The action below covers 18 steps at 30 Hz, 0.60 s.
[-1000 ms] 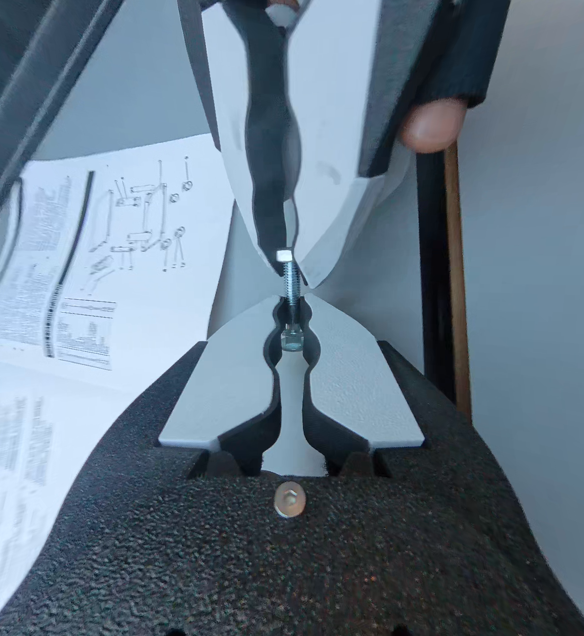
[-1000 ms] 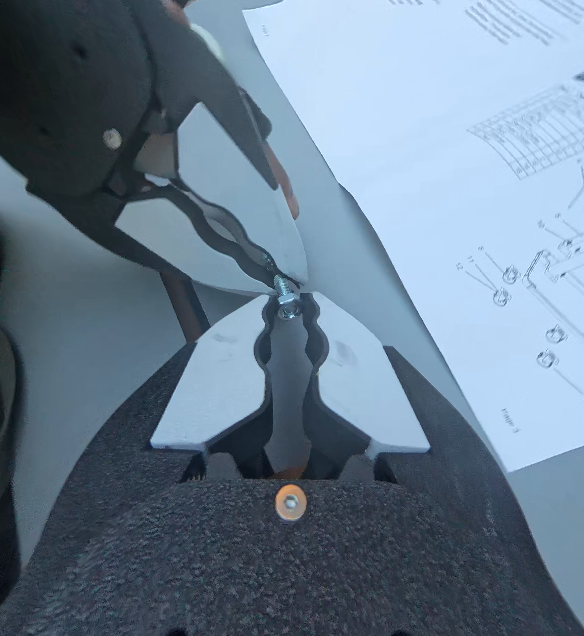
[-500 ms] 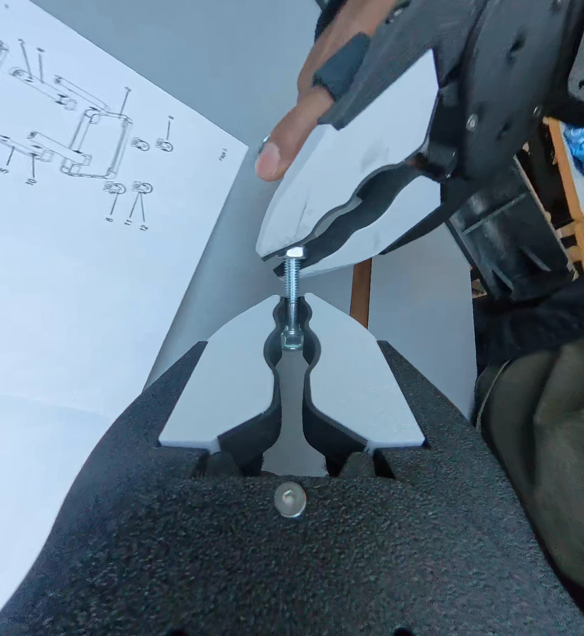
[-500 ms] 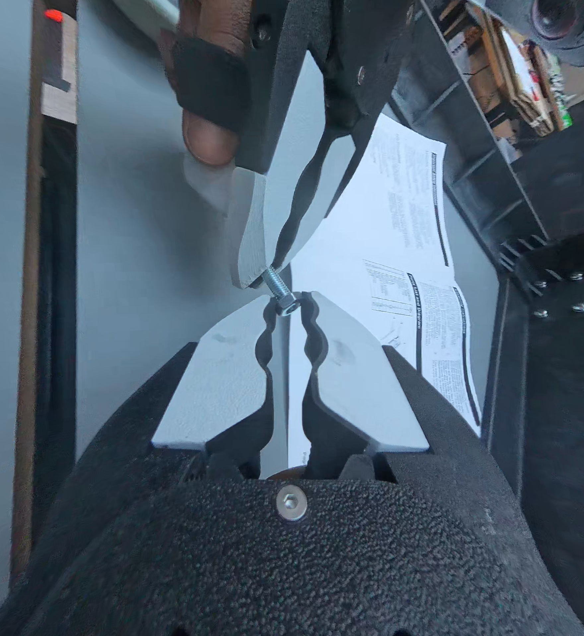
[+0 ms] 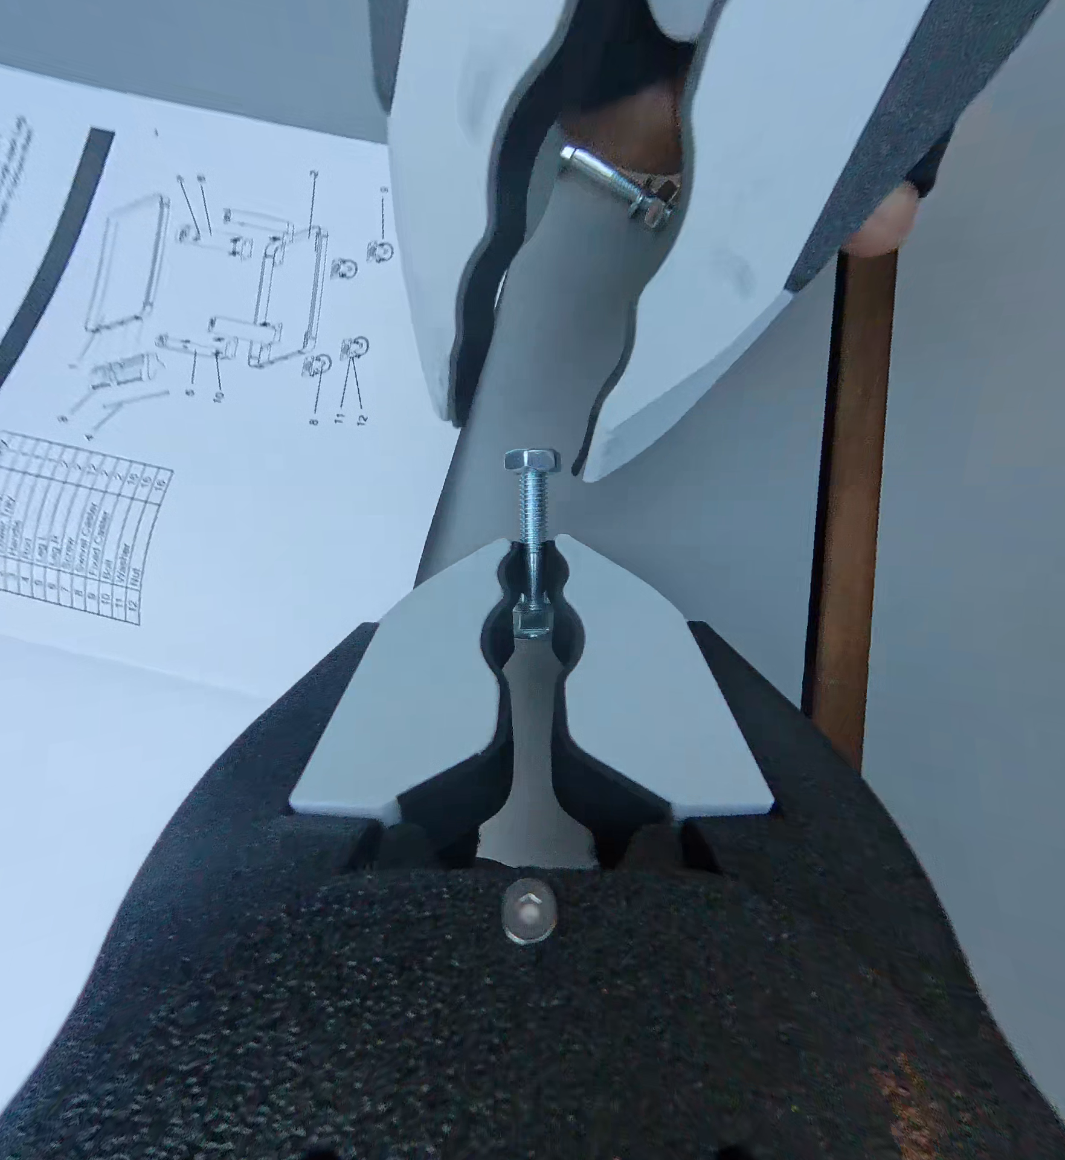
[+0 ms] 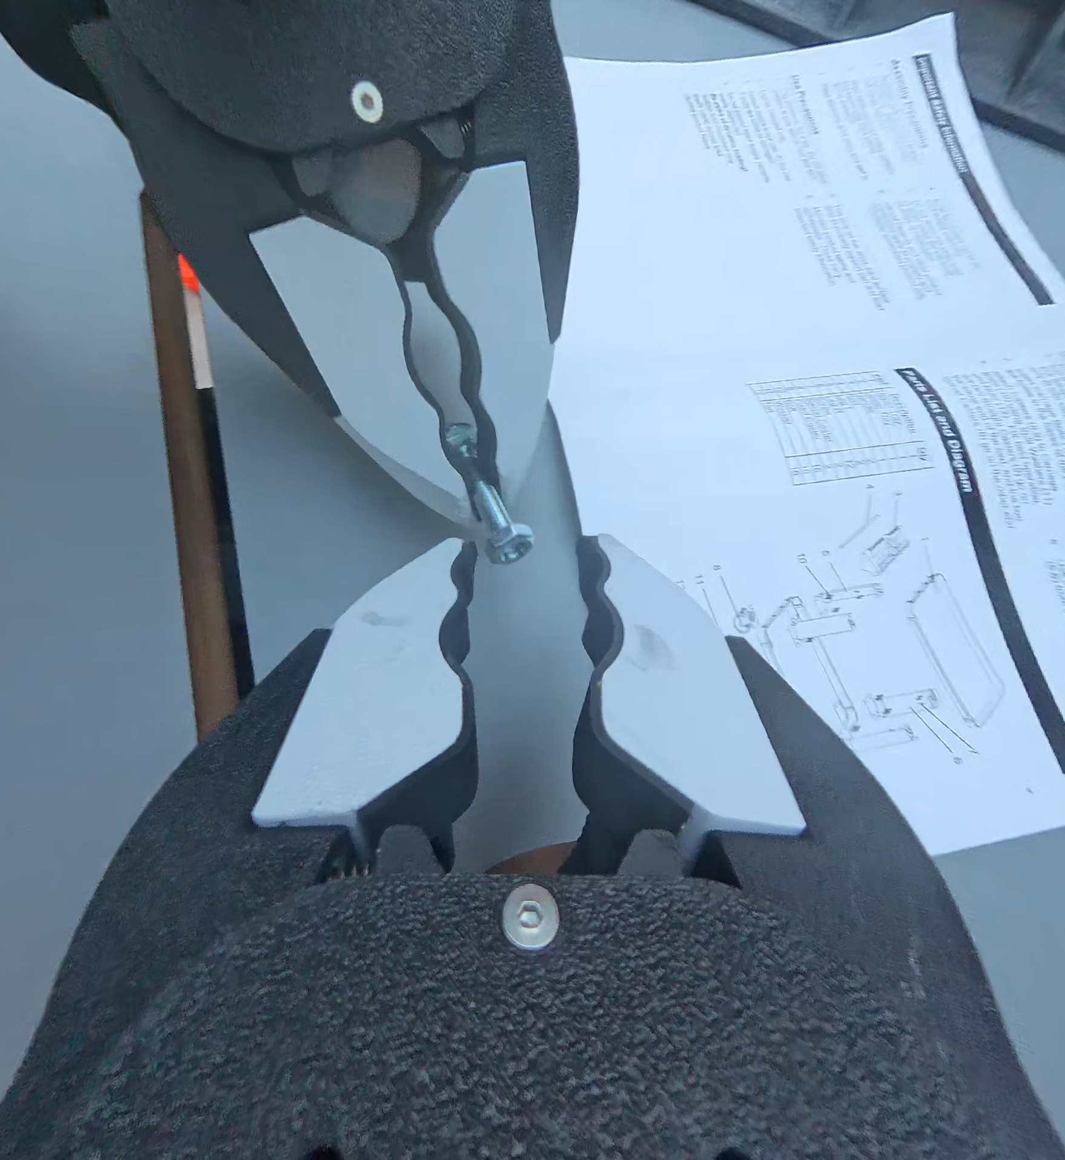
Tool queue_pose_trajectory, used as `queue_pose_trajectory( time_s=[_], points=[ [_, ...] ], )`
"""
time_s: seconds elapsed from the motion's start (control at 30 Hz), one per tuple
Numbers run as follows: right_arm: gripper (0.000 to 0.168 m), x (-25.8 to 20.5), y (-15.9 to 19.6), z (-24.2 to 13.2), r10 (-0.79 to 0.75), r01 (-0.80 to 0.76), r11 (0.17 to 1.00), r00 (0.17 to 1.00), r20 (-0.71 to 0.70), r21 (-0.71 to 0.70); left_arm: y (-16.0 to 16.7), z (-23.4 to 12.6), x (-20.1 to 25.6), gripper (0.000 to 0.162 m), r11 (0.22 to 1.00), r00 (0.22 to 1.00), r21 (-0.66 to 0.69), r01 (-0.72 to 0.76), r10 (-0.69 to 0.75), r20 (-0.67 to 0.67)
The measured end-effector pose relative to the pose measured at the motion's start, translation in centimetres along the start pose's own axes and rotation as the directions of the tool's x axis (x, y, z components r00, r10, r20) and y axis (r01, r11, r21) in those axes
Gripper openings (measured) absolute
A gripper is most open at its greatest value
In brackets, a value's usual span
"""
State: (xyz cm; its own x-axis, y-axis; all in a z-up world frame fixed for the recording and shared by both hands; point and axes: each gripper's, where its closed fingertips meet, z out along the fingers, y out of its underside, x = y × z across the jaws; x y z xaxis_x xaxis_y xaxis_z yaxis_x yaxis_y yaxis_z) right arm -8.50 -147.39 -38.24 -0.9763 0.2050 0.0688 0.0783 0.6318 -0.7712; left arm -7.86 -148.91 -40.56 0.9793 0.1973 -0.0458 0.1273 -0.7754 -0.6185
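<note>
Bolt (image 5: 531, 502) standing straight out from the left gripper (image 5: 533, 546), long axis running along the fingers, hex head farthest out, and the nut (image 5: 531, 621) on its far end sitting in the scalloped pocket between the closed fingers; that gripper is clamped on the bolt's shank. The right gripper (image 5: 520, 439) faces it tip to tip, spread wide, and the head sits just off its tips, nearer one finger, touching neither as far as these views show. From the right wrist view, the bolt (image 6: 492, 508) points toward the open gap of the right gripper (image 6: 526, 546). Half a second ago the right gripper was pinched on the head; now it has let go and stands apart. The instruction sheet (image 5: 203, 376) lies on the grey table (image 6: 46, 439) behind.
</note>
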Motion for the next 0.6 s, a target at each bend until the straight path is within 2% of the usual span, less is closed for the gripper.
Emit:
queue_pose_trajectory(
  time_s=[0.07,0.17,0.2,0.27,0.33,0.5,0.6],
  points=[
    [0.034,-0.5,0.0,0.1,-0.004,0.004,1.0,0.999,0.039,-0.019,-0.4,0.0,0.0,0.007,0.999,0.999,0.015,-0.035,0.035,0.02],
    [0.018,-0.6,0.1,0.3,-0.015,0.017,0.999,0.999,0.047,-0.044,-0.8,-0.1,0.2,0.007,0.997,0.998,0.033,-0.064,0.063,0.023],
    [0.018,-0.7,0.1,0.3,-0.029,0.032,0.998,0.998,0.051,-0.046,-0.7,-0.1,0.2,0.007,0.998,0.998,0.031,-0.062,0.061,0.014],
    [0.018,-0.8,-0.1,0.3,-0.076,0.077,0.997,0.996,0.05,-0.028,-0.6,-0.2,0.5,0.007,0.999,0.999,0.04,-0.024,0.026,-0.036],
    [0.018,-1.0,-0.3,0.2,-0.144,0.145,0.989,0.989,0.044,-0.008,-0.6,-0.3,1.1,0.007,0.995,0.987,0.054,0.079,-0.071,-0.144],
    [0.018,-0.8,-0.6,0.1,-0.427,0.426,0.904,0.903,-0.053,-0.031,-1.0,-0.9,2.1,0.007,0.93,0.846,-0.004,0.367,-0.336,-0.414],
    [0.018,-0.7,-0.8,-0.1,-0.566,0.564,0.824,0.817,-0.11,-0.05,-1.3,-1.2,2.5,0.007,0.892,0.757,-0.047,0.449,-0.408,-0.511]
  ],
)
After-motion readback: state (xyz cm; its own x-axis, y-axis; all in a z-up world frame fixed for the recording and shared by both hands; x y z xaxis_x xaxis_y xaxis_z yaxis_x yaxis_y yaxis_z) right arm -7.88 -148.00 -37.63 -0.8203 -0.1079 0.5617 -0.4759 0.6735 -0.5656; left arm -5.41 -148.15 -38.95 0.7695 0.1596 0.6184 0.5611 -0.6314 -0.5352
